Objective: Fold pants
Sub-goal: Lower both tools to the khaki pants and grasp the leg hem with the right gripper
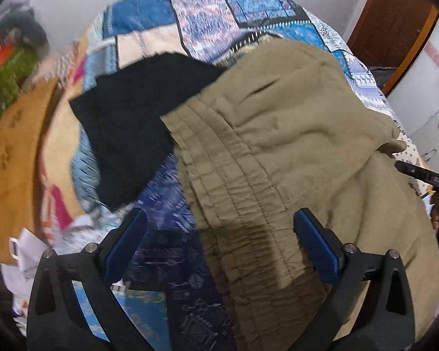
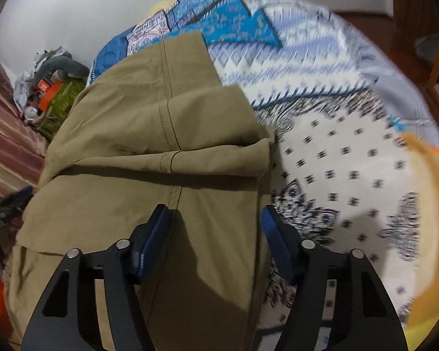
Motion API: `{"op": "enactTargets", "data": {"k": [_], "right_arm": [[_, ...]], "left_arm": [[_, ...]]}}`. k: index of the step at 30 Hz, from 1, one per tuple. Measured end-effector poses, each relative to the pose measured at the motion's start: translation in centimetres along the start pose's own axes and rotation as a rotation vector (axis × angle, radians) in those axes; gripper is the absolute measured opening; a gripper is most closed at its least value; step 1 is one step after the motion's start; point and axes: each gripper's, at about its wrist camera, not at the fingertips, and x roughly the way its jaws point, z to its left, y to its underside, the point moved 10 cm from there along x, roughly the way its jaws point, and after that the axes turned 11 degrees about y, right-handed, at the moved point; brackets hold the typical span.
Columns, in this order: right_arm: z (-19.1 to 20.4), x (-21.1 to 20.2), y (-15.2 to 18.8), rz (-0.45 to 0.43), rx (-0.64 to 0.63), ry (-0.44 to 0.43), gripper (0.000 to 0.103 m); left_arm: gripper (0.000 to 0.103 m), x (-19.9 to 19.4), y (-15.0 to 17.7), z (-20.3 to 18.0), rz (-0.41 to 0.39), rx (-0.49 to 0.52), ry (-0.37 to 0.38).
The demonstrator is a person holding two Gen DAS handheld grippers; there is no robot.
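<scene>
While the khaki pants (image 1: 278, 134) lie bunched and partly folded on the patterned bedspread (image 1: 207, 17), both tongs hang just above them with nothing in their grip. The left gripper (image 1: 219, 222) is spread wide over the elastic waistband, one finger above the bedspread. The right gripper (image 2: 216, 219) is also open, straddling the pants' right edge. A black garment (image 1: 137, 122) lies just beside the waistband, its edge tucked under the khaki.

Khaki pants (image 1: 278, 134) on a blue-and-white patchwork bedspread (image 2: 322, 87) (dotted in places); black cloth (image 1: 137, 122) beside.
</scene>
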Motion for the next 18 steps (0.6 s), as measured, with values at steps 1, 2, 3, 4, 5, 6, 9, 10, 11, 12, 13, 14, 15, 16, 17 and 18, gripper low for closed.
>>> {"op": "enactTargets", "data": {"k": [1, 2, 3, 4, 5, 6, 9, 10, 11, 12, 13, 14, 15, 16, 17, 18], "right_arm": [[0.0, 0.1, -0.1, 0.002, 0.005, -0.009, 0.059], [0.0, 0.1, -0.1, 0.0, 0.005, -0.012, 0.052], [0.2, -0.1, -0.1, -0.005, 0.0, -0.021, 0.048], [0.2, -0.1, -0.1, -0.008, -0.003, -0.015, 0.039], [0.1, -0.1, -0.1, -0.015, -0.008, -0.009, 0.032], [0.2, -0.2, 0.0, -0.02, -0.016, -0.005, 0.028], [-0.3, 0.1, -0.2, -0.038, -0.049, 0.04, 0.007], [-0.3, -0.1, 0.1, -0.053, -0.069, 0.058, 0.007], [-0.3, -0.2, 0.1, -0.066, -0.102, 0.089, 0.006], [-0.1, -0.3, 0.3, -0.081, -0.145, 0.127, 0.005], [0.2, -0.6, 0.5, -0.093, -0.179, 0.152, 0.005], [0.2, -0.7, 0.5, -0.099, -0.2, 0.164, 0.005], [0.3, -0.9, 0.7, -0.104, -0.216, 0.175, 0.004], [0.3, -1.2, 1.1, -0.108, -0.233, 0.185, 0.004], [0.2, -1.3, 1.4, -0.106, -0.24, 0.191, 0.004], [-0.2, -1.2, 1.4, -0.102, -0.242, 0.197, 0.004]], "left_arm": [[0.1, 0.2, 0.0, -0.1, 0.0, -0.007, 0.011], [0.099, 0.4, 0.0, -0.3, 0.002, -0.008, 0.021], [0.094, 0.4, 0.1, -0.5, 0.003, -0.01, 0.037], [0.089, 0.5, 0.2, -0.7, 0.003, -0.009, 0.051], [0.085, 0.5, 0.1, -0.9, 0.003, -0.007, 0.058], [0.078, 0.4, 0.1, -1.2, 0.001, 0.004, 0.067], [0.062, 0.0, -0.1, -1.5, -0.008, 0.076, 0.004], [0.061, -0.2, -0.2, -1.5, -0.016, 0.1, -0.025], [0.061, -0.2, -0.2, -1.5, -0.02, 0.122, -0.047], [0.061, -0.3, -0.3, -1.5, -0.021, 0.137, -0.065], [0.061, -0.3, -0.3, -1.2, -0.022, 0.141, -0.075], [0.061, -0.5, -0.3, -1.0, -0.025, 0.143, -0.082], [0.061, -0.6, -0.4, -0.8, -0.026, 0.14, -0.082], [0.061, -0.7, -0.3, -0.6, -0.027, 0.13, -0.078], [0.061, -0.7, -0.3, -0.4, -0.027, 0.124, -0.072], [0.061, -0.6, -0.2, -0.4, -0.028, 0.127, -0.068]]}}
